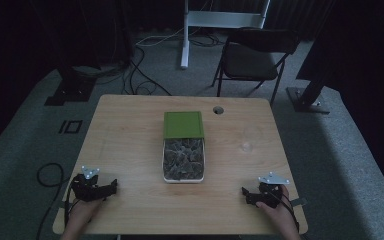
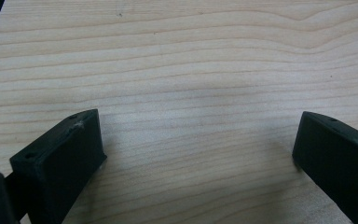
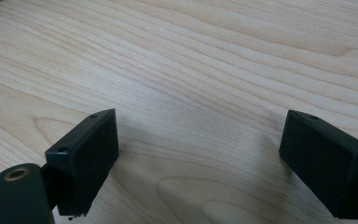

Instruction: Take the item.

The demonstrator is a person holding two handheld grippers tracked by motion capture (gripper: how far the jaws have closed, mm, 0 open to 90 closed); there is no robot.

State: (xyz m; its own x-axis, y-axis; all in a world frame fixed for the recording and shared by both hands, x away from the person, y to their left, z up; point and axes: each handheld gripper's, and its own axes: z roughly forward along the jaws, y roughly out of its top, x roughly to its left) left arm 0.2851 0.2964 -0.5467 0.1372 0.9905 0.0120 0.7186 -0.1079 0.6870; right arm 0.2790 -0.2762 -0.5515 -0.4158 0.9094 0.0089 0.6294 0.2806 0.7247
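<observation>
At the near edge of the wooden table (image 1: 130, 125), the left gripper (image 1: 111, 187) rests at about seven o'clock and the right gripper (image 1: 245, 192) at about five o'clock, each held in a hand. Both sets of fingers stand released and wide apart, with only bare wood between them in each gripper view. At the table's centre sits a white tray (image 1: 183, 179) of dark, crumpled pieces, well apart from both grippers. A green lid (image 1: 183, 124) covers its far end, toward twelve o'clock. Beyond the table, at one o'clock, stands a dark folding chair (image 1: 252, 60).
</observation>
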